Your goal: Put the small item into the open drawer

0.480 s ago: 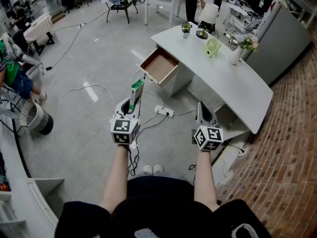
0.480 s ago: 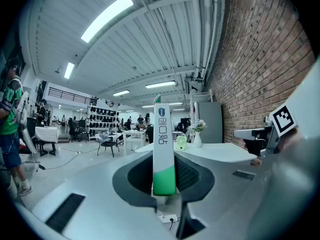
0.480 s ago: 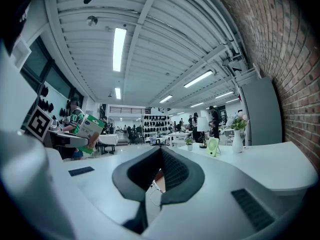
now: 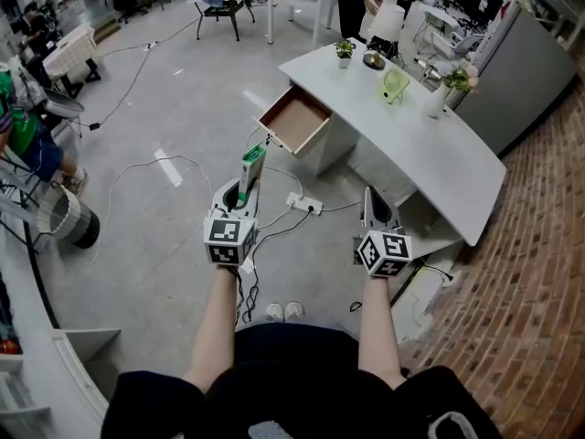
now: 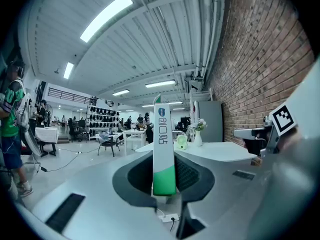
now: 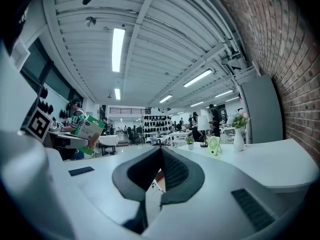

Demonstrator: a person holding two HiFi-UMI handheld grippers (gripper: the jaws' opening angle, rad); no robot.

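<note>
My left gripper (image 4: pixel 243 193) is shut on a slim white and green box (image 4: pixel 250 171), which stands up between the jaws (image 5: pixel 164 154). It hangs over the floor, short of the open wooden drawer (image 4: pixel 295 122) that sticks out from the white curved desk (image 4: pixel 430 154). My right gripper (image 4: pixel 375 210) is shut with nothing in it and hovers beside the desk's near end; in the right gripper view its jaws (image 6: pixel 161 171) meet. The same box (image 6: pixel 89 132) shows at the left of that view.
On the desk stand a small potted plant (image 4: pixel 344 54), a green fan (image 4: pixel 394 87) and a vase of flowers (image 4: pixel 439 94). A power strip (image 4: pixel 303 205) and cables lie on the floor below my grippers. A round bin (image 4: pixel 71 218) is at the left. People and tables fill the far room.
</note>
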